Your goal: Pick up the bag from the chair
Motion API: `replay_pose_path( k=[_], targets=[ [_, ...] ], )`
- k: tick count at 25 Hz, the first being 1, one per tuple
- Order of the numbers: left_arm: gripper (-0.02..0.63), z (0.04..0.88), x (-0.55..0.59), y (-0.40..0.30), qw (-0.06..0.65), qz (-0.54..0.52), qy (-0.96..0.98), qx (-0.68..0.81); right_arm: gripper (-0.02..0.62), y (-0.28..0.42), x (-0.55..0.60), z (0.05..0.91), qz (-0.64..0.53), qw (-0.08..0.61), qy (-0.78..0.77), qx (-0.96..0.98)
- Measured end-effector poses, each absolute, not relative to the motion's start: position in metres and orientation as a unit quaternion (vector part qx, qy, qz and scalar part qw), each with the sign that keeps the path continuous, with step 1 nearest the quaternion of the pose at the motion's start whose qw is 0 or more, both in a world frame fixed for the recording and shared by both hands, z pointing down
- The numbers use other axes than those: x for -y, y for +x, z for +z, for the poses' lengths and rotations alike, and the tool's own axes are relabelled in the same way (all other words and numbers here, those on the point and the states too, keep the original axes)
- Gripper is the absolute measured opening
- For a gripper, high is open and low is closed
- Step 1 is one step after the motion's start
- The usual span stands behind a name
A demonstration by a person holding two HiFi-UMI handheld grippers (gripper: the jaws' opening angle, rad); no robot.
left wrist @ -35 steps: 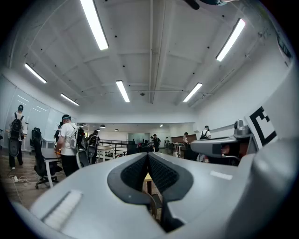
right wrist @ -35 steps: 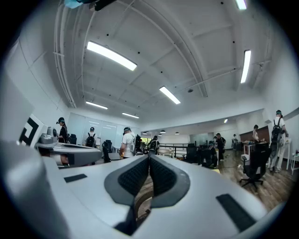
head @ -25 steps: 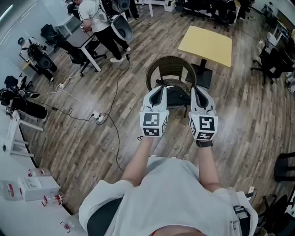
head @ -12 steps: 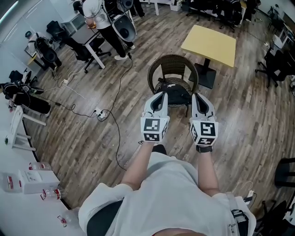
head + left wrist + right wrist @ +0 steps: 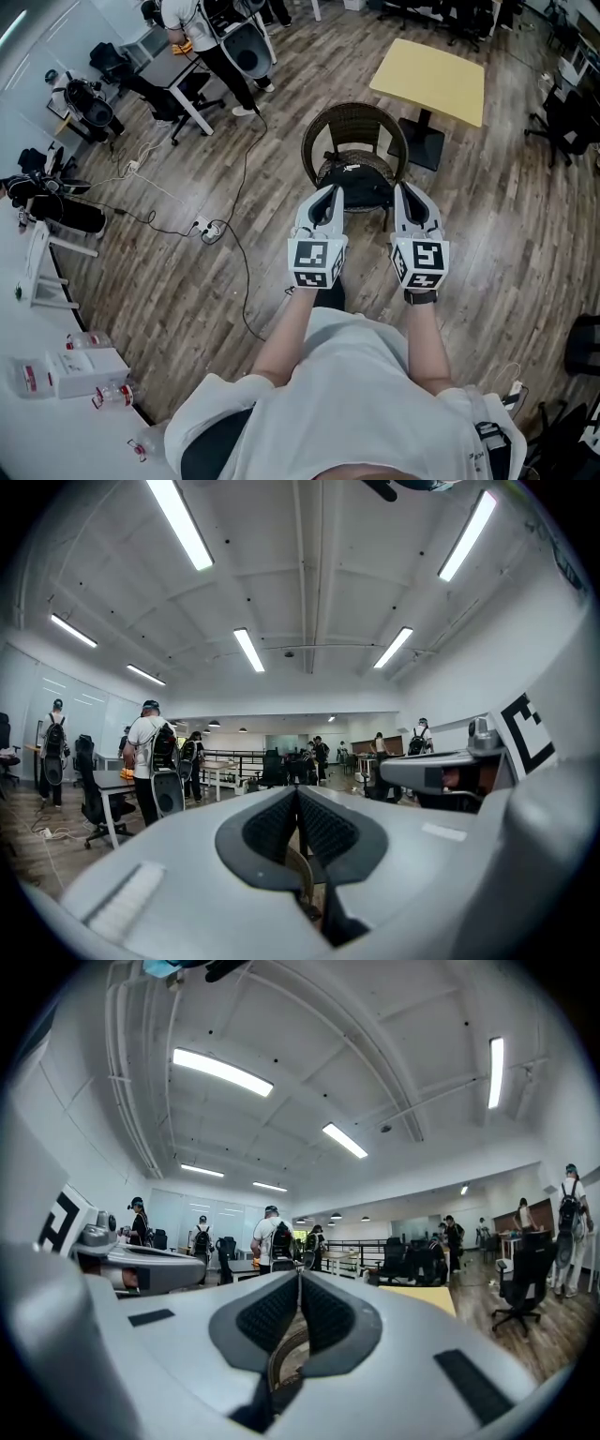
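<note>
The jaws of the left gripper [image 5: 298, 797] are closed pad against pad, and the jaws of the right gripper [image 5: 300, 1281] are the same; nothing is between them in either gripper view. In the head view the left gripper [image 5: 329, 195] and the right gripper [image 5: 406, 191] are held side by side, pointing forward, with the chair seat showing between and beyond them.

The bag [image 5: 361, 193] is dark and lies on the seat of the wicker chair [image 5: 354, 120]. It seems low and flat, but its handle or strap is too small to tell.

The risk I see is this: with closed jaws no grasp is possible, so if they reach the bag before opening, they would probably only push it against the curved back of the chair. A grip on loose fabric alone could also slip.

The near side of the chair is open floor, so a straight approach has room. To the left, a power strip [image 5: 204, 228] and its cable lie on the floor, and a yellow table [image 5: 431, 80] stands just behind the chair on the right.
</note>
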State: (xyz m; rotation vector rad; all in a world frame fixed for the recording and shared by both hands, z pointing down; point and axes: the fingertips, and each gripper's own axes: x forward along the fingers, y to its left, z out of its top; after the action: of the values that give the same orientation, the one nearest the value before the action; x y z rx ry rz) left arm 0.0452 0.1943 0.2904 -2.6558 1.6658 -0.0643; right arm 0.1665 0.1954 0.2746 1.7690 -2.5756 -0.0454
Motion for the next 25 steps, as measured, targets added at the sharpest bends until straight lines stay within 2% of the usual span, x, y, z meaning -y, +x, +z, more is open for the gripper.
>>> replay_pose_path(
  k=[25],
  targets=[
    [0.011, 0.295, 0.012, 0.011, -0.032, 0.006, -0.859, -0.511, 0.014, 0.125, -0.007, 0.276, -0.013, 0.037, 0.573, 0.819]
  ],
)
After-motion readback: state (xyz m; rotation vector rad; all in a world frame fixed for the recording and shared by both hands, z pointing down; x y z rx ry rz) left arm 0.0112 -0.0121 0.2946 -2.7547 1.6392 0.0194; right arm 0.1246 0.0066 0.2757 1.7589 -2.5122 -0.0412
